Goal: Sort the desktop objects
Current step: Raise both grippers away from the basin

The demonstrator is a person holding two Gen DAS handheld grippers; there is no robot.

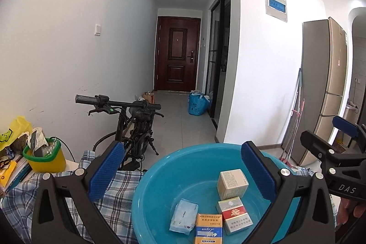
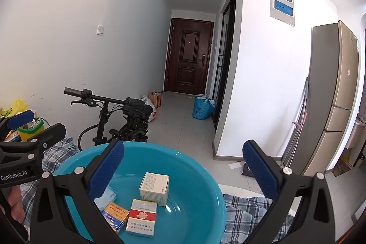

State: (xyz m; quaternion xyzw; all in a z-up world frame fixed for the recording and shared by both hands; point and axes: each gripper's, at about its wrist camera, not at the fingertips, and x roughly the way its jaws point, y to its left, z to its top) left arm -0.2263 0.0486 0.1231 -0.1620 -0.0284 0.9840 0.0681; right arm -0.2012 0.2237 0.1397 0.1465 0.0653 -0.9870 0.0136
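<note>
A blue plastic basin point(image 1: 157, 184) point(image 2: 196, 175) stands on a plaid tablecloth point(image 1: 114, 200). In it lie a cream box point(image 1: 232, 184) point(image 2: 154, 188), a red-and-white pack point(image 1: 234, 214) point(image 2: 141, 217), an orange-and-blue pack point(image 1: 208, 229) point(image 2: 115, 217) and a light-blue tissue pack point(image 1: 184, 216). My left gripper point(image 1: 182, 150) hangs above the basin, open, nothing between its blue pads. My right gripper point(image 2: 183, 148) hangs beside it over the basin, also open and empty. Each gripper shows at the edge of the other's view, the right gripper point(image 1: 324, 132) and the left gripper point(image 2: 39, 124).
A yellow tub with a green rim point(image 1: 47, 157) and a stack of books point(image 1: 13, 173) sit at the table's left end. Behind the table stands a folding bike point(image 1: 135, 125). A fridge point(image 1: 324, 88) stands at the right, and a blue bag point(image 1: 197, 104) on the hallway floor.
</note>
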